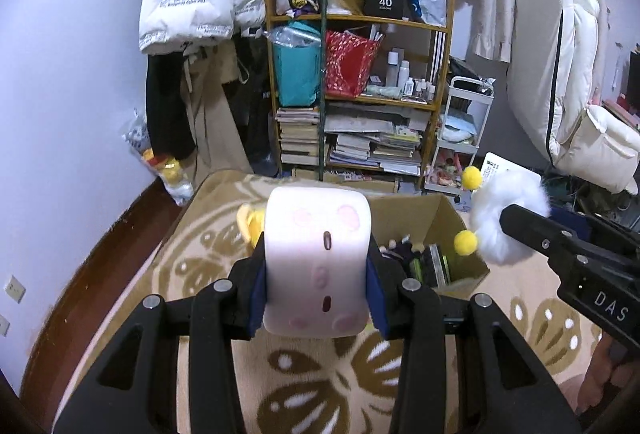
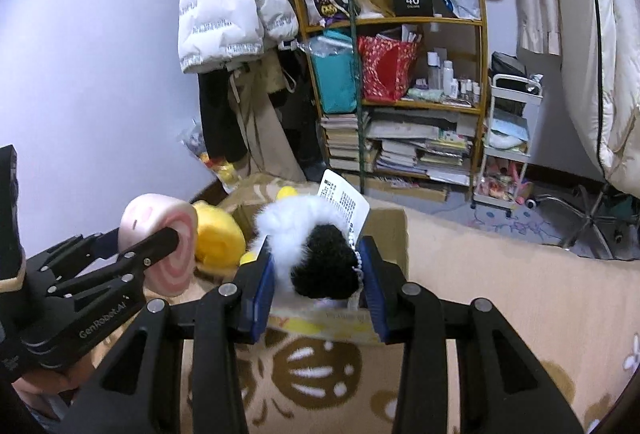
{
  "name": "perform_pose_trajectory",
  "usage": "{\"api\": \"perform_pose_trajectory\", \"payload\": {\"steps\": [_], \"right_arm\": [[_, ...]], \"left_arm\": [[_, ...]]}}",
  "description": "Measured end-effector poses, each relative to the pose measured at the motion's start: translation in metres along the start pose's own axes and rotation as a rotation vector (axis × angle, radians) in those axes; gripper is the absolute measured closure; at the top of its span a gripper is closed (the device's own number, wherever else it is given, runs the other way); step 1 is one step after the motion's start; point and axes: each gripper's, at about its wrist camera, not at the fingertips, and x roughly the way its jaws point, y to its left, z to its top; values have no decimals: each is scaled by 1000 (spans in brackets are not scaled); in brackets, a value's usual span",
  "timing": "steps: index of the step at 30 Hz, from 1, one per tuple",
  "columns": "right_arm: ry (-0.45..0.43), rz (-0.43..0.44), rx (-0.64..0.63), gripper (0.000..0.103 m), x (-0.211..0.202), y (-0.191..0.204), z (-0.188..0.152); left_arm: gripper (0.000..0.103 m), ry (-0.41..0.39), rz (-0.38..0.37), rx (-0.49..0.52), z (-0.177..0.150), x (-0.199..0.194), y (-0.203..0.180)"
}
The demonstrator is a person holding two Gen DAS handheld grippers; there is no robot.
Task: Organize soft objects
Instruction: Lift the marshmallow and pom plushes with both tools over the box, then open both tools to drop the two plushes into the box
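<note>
Left wrist view: the left gripper (image 1: 316, 274) clamped a pink roll plush (image 1: 318, 258) between its blue pads, raised near the cardboard box (image 1: 444, 218), probably for dropping in.
Right wrist view: the right gripper (image 2: 316, 286) pinched a white-and-black fluffy plush (image 2: 316, 254), tag upward, above the same box.

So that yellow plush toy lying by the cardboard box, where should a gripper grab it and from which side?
Take the yellow plush toy across its rounded body, coming from above. It lies on the patterned blanket against the cardboard box, so the box side is blocked. Its bulging top is exposed and soft enough to squeeze. Both grippers are full now, so one must free up first.
</note>
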Motion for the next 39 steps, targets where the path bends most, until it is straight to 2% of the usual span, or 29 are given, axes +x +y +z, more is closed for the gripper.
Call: {"api": "perform_pose_trajectory", "payload": {"steps": [14, 23, 28, 31, 34, 36, 38, 39], "right_arm": [[48, -42, 39, 61, 49, -22, 9], [130, 20, 107, 61, 80, -46, -10], [152, 21, 59, 61, 91, -50, -18], [159, 28, 44, 61, 95, -49, -19], [156, 56, 60, 61, 95, -48, -17], [146, 59, 65, 60, 92, -47, -16], [143, 57, 64, 60, 89, -45, -16], [145, 54, 66, 60, 87, -45, -15]], "left_arm": [[62, 36, -17, 42, 19, 52, -18], [61, 113, -24, 58, 13, 86, -30], [60, 137, -6, 81, 11, 96, -33], [58, 149, -21, 88, 15, 99, -34], [55, 162, -32, 58, 19, 100, -30], [47, 155, -28, 18, 21, 97, -23], [44, 143, -29, -6, 22, 94, -18], [39, 138, -35, -17, 23, 91, -15]]}}
